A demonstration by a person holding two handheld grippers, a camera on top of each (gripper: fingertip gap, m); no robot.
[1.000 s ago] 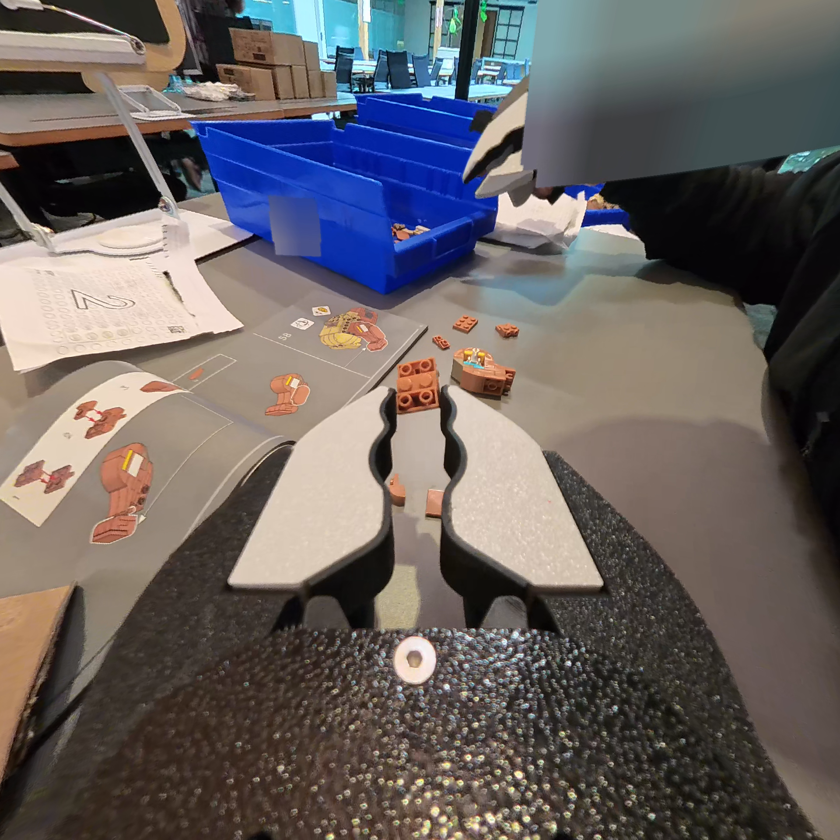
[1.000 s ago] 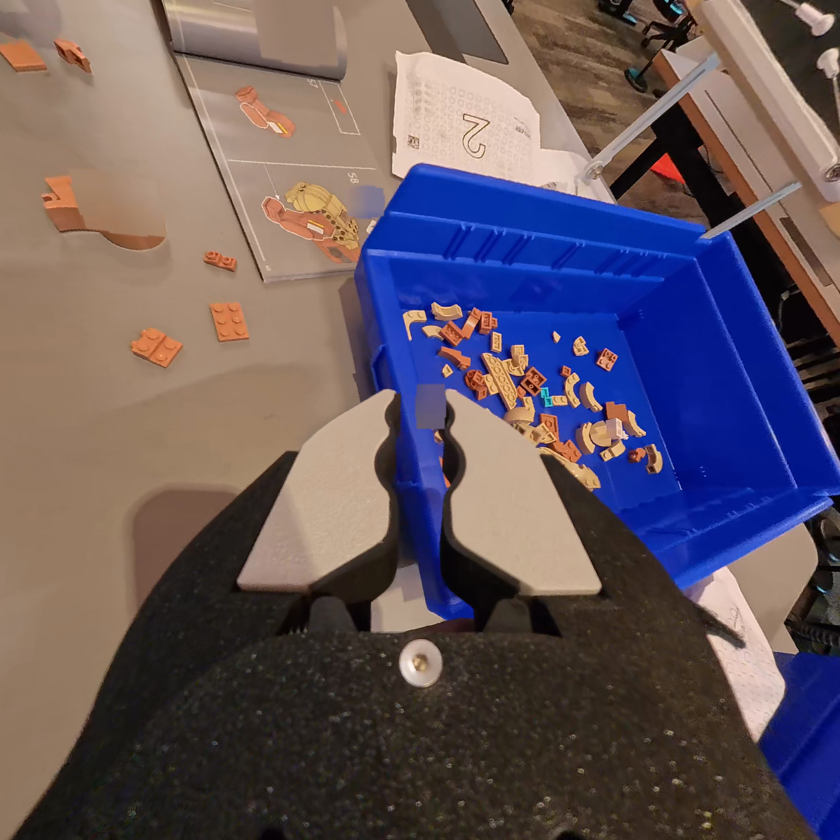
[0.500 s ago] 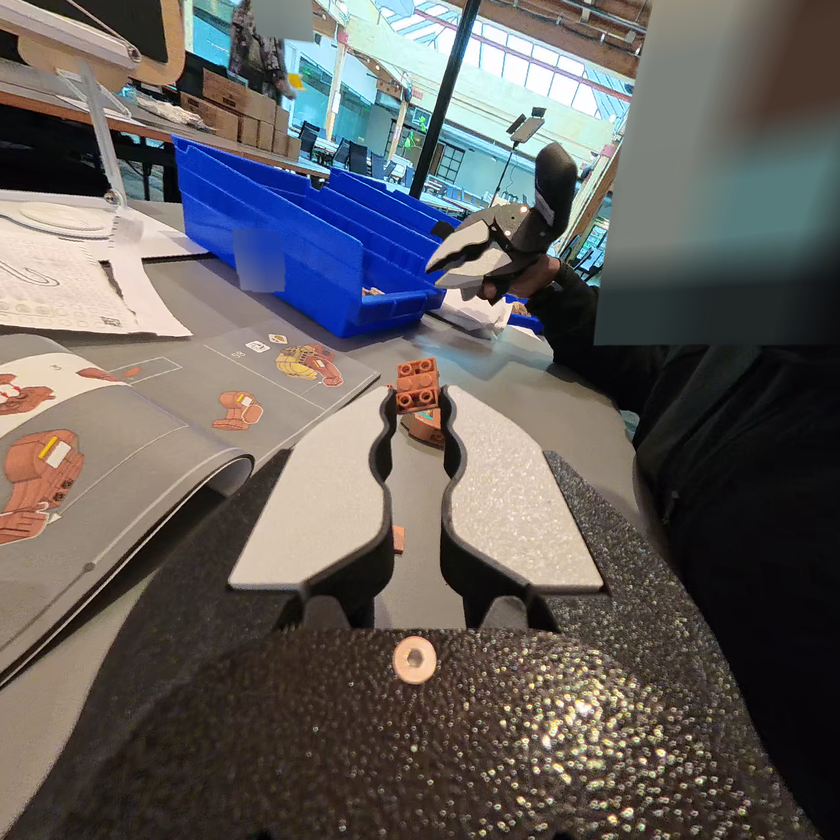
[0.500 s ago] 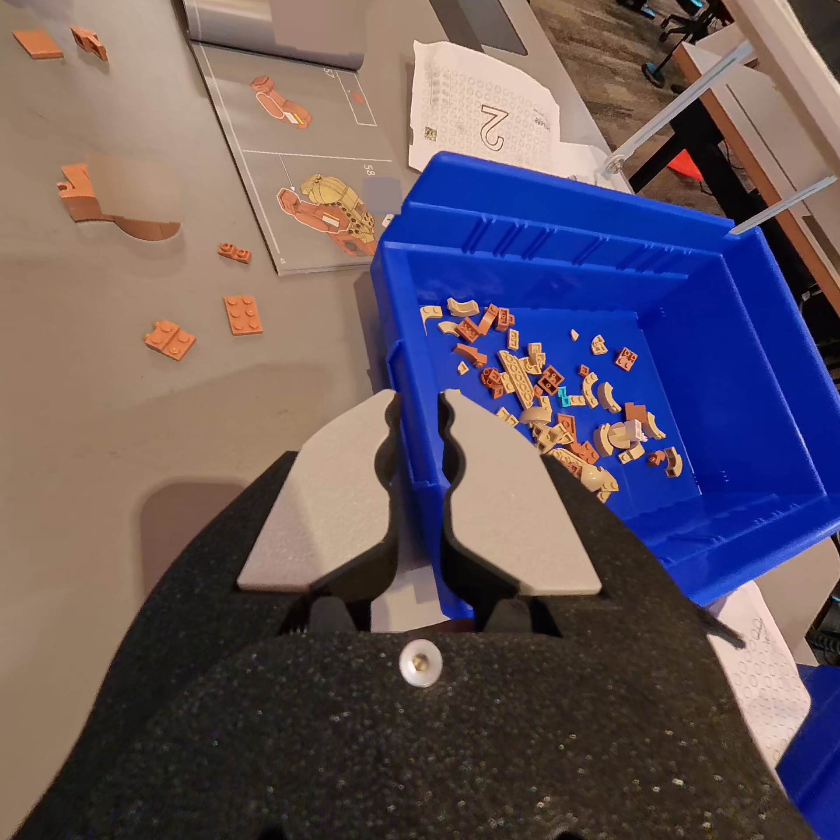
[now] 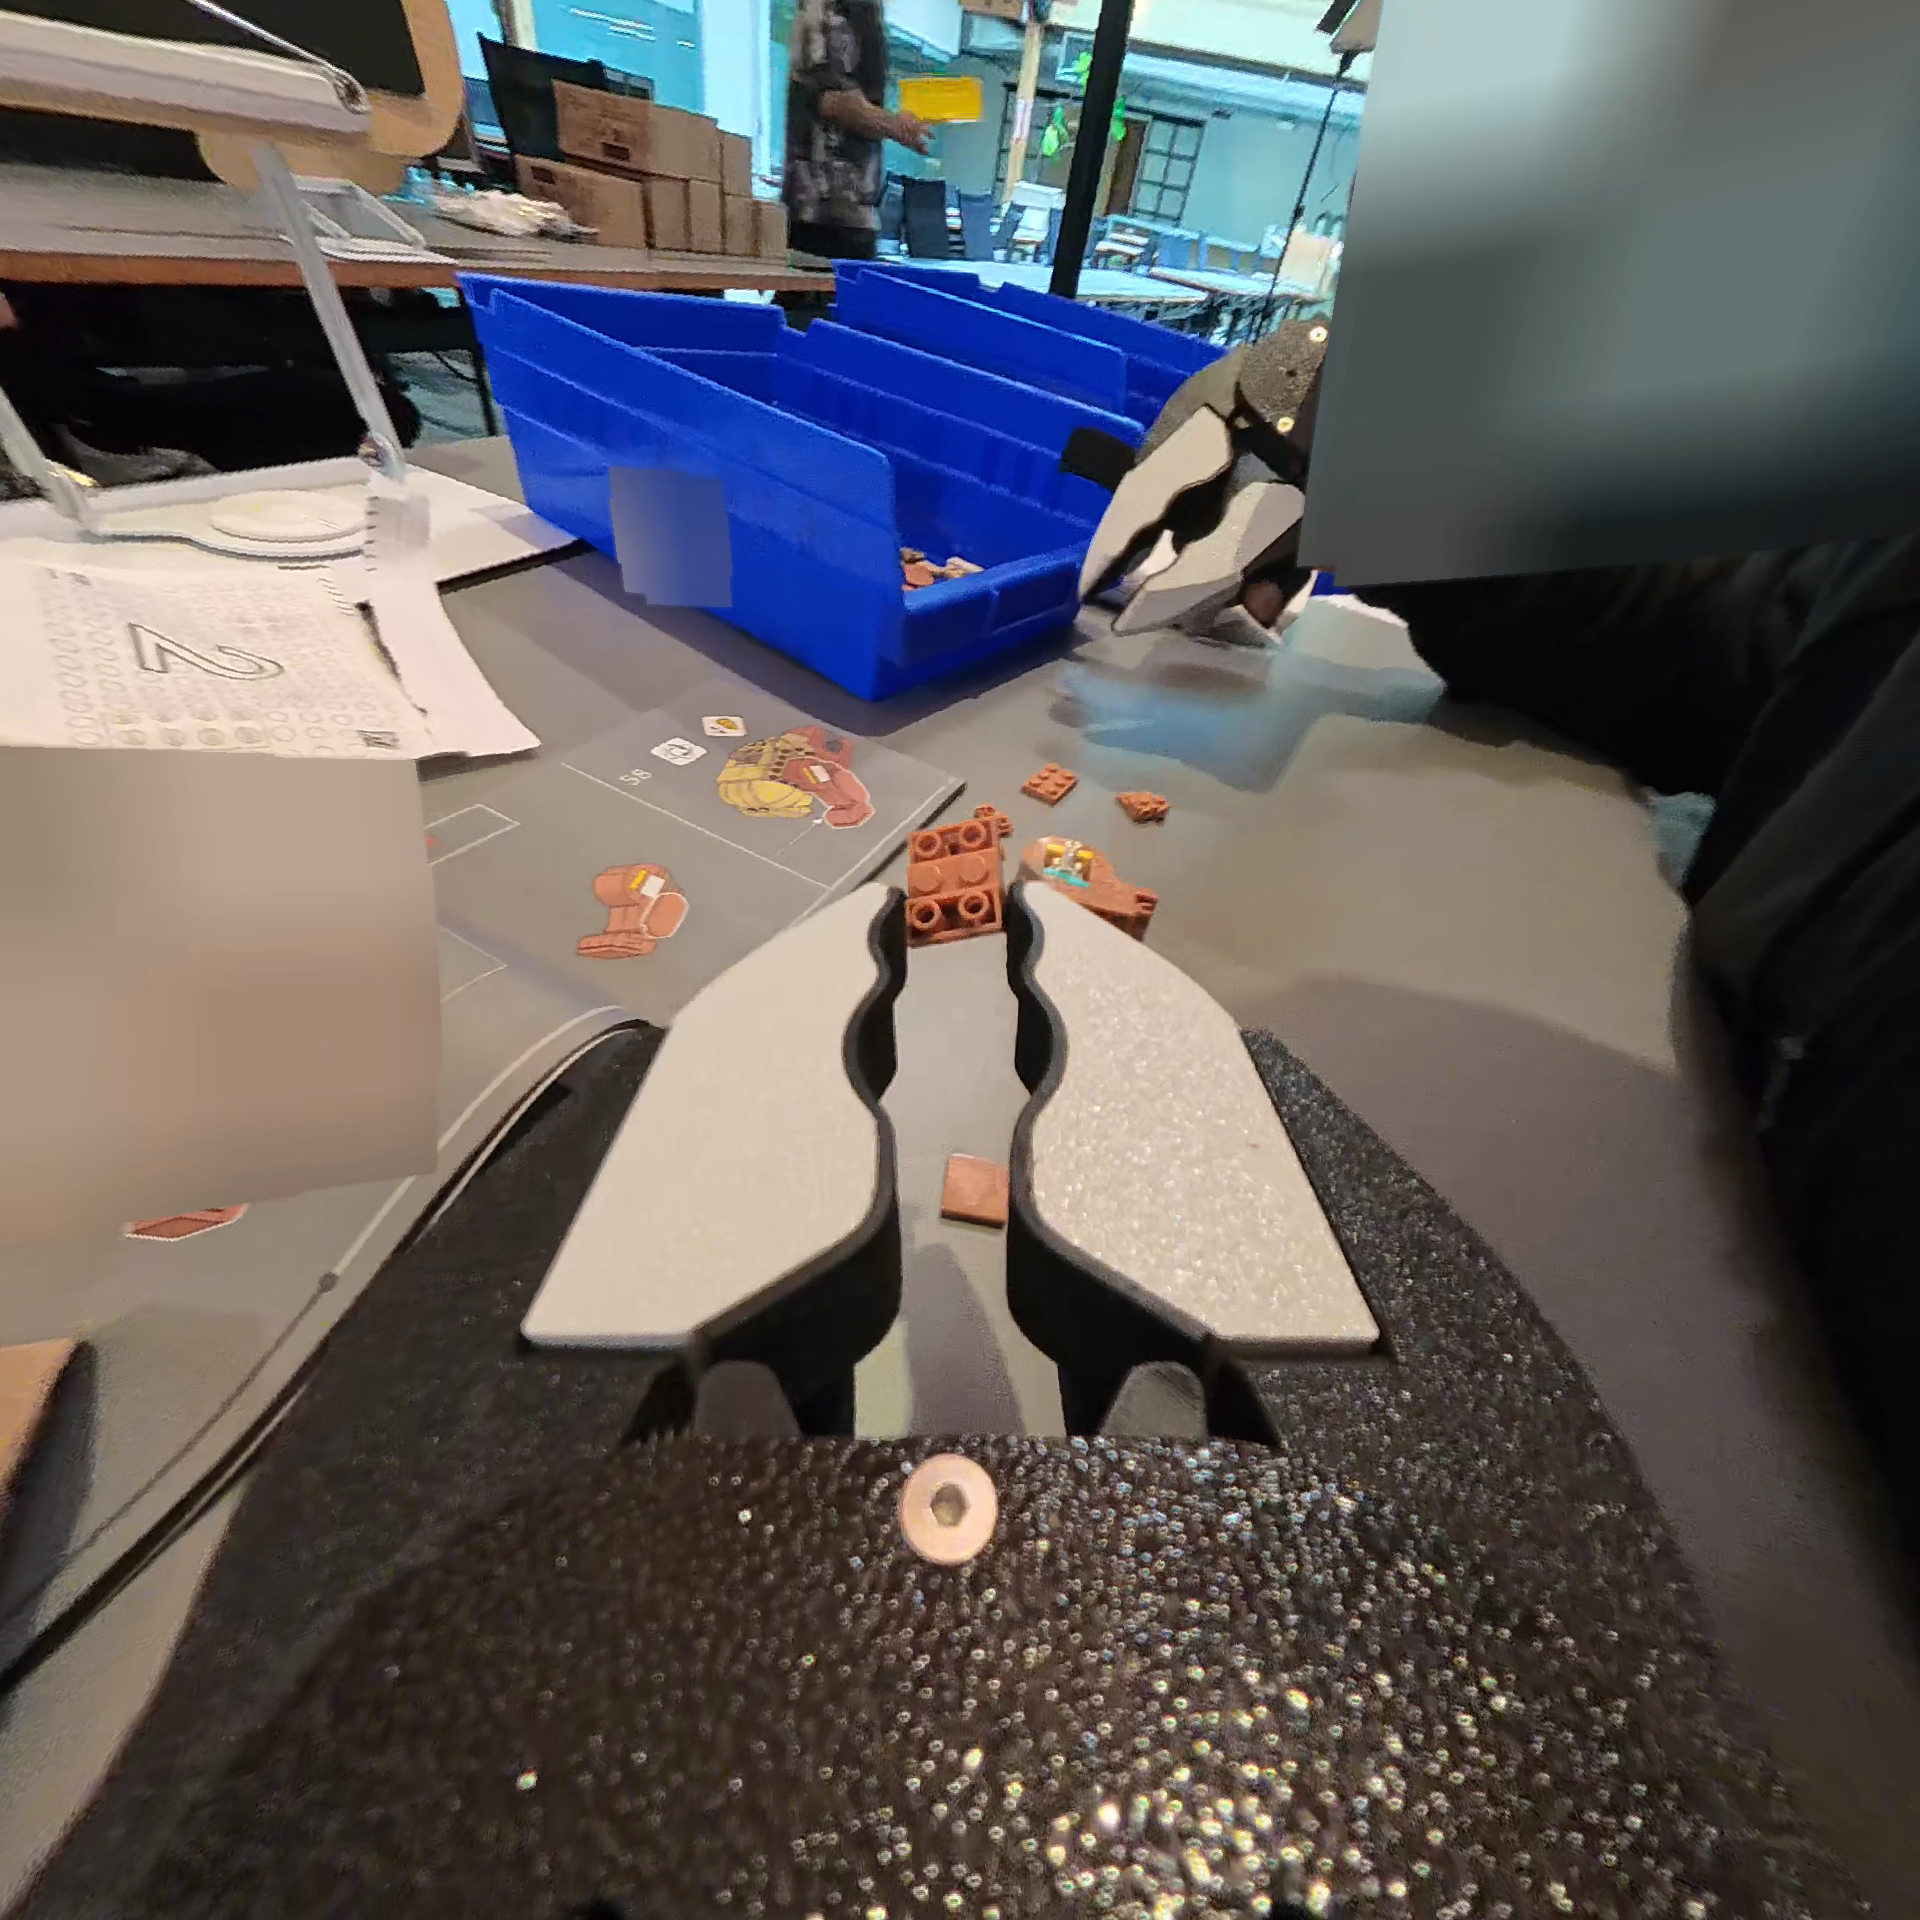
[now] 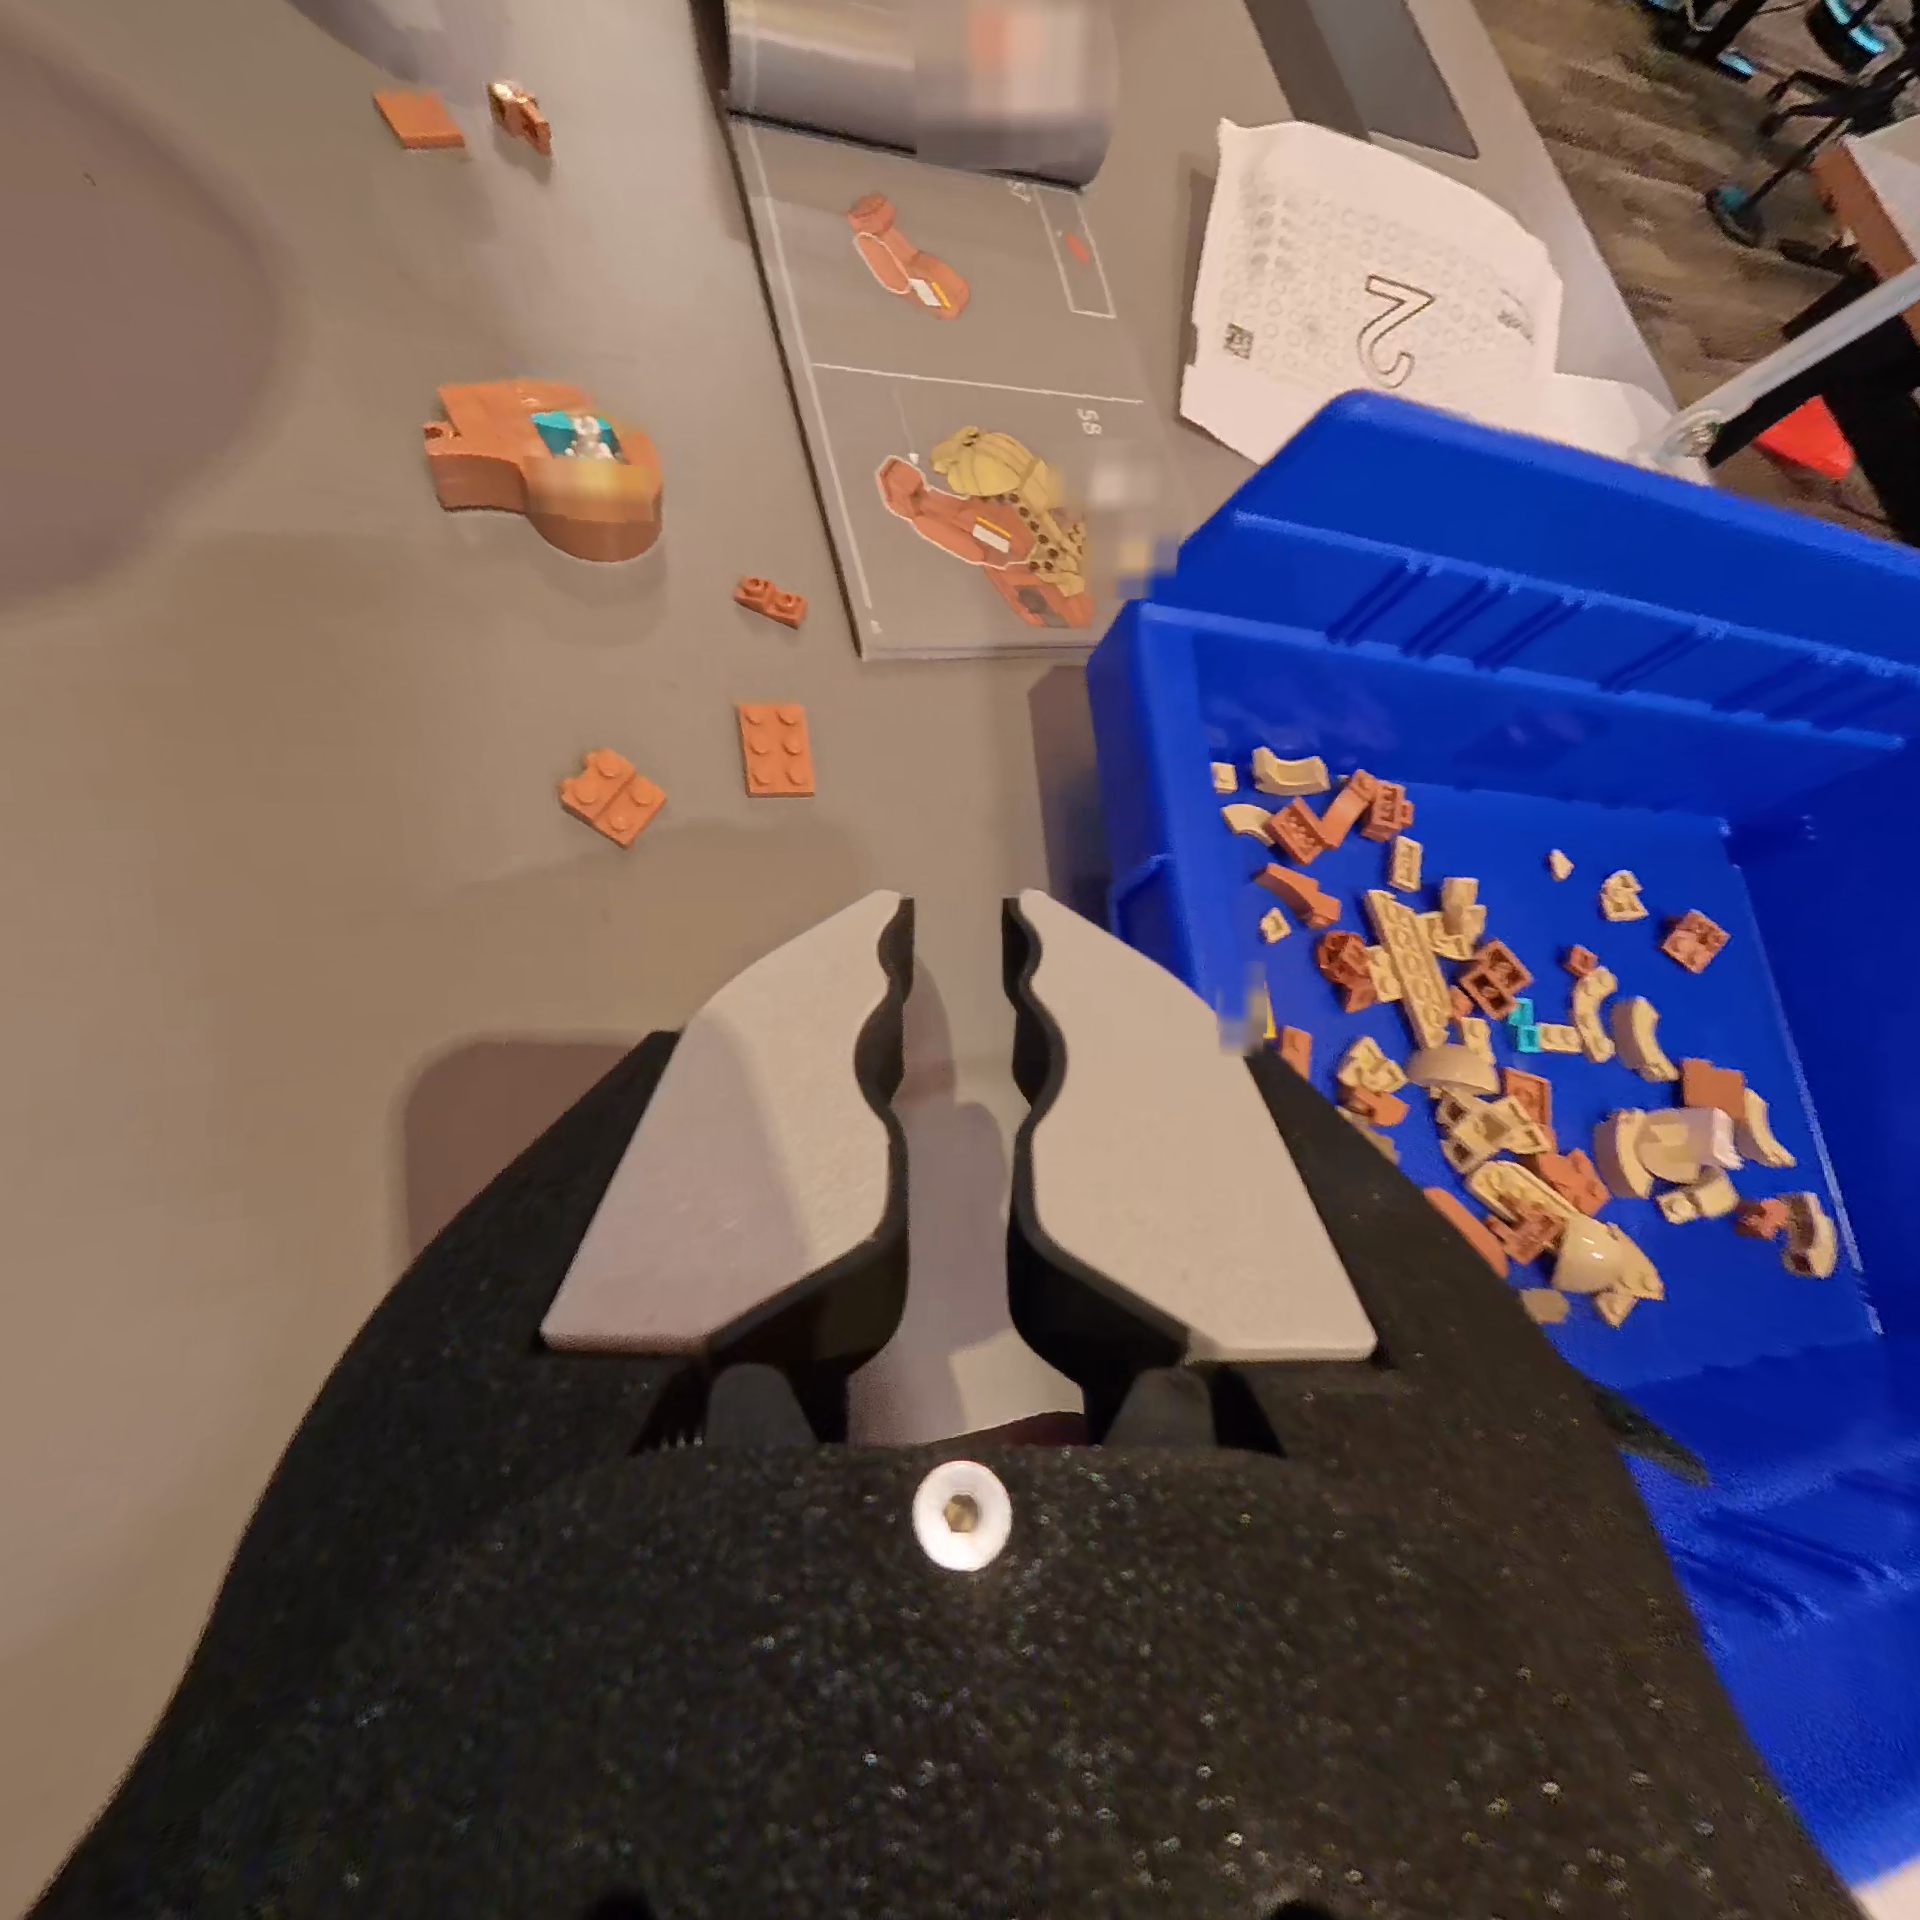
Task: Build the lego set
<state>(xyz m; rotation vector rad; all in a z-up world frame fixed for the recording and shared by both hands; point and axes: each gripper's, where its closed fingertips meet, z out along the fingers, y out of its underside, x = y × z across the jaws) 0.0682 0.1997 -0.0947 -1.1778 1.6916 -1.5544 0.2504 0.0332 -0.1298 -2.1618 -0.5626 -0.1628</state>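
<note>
A: Left wrist view, what sits at the tips?

B: The left gripper (image 5: pixel 954 906), two grey, grainy fingers with wavy black inner edges on a pebbled black body, is clamped on a reddish-brown studded brick assembly (image 5: pixel 954 881), with both tips pressed against its sides. Beyond it on the smooth grey table (image 5: pixel 1403 935) lie a rounded brown built piece (image 5: pixel 1086 883) with a teal spot on top, a flat brown plate (image 5: pixel 1048 782) and a small brown tile (image 5: pixel 975 1188) seen between the fingers. An open instruction booklet (image 5: pixel 727 821) lies to the left, a white printed sheet (image 5: pixel 208 665) behind it, then a glossy blue plastic bin (image 5: pixel 790 499). The right gripper (image 5: pixel 1117 603) shows far off beside the bin, fingers parted.

A: And the right wrist view?

B: The right gripper (image 6: pixel 958 914) hangs over bare table (image 6: pixel 312 935), its fingers narrowly apart with nothing between them. Just to its right is the blue bin (image 6: pixel 1558 623), ribbed walls, its floor strewn with small tan and brown bricks (image 6: pixel 1455 1039), curved and flat. Ahead, a flat six-stud plate (image 6: pixel 776 749), a notched plate (image 6: pixel 613 797), and farther off the rounded built piece (image 6: pixel 545 468) beside the booklet (image 6: pixel 935 416).
</note>
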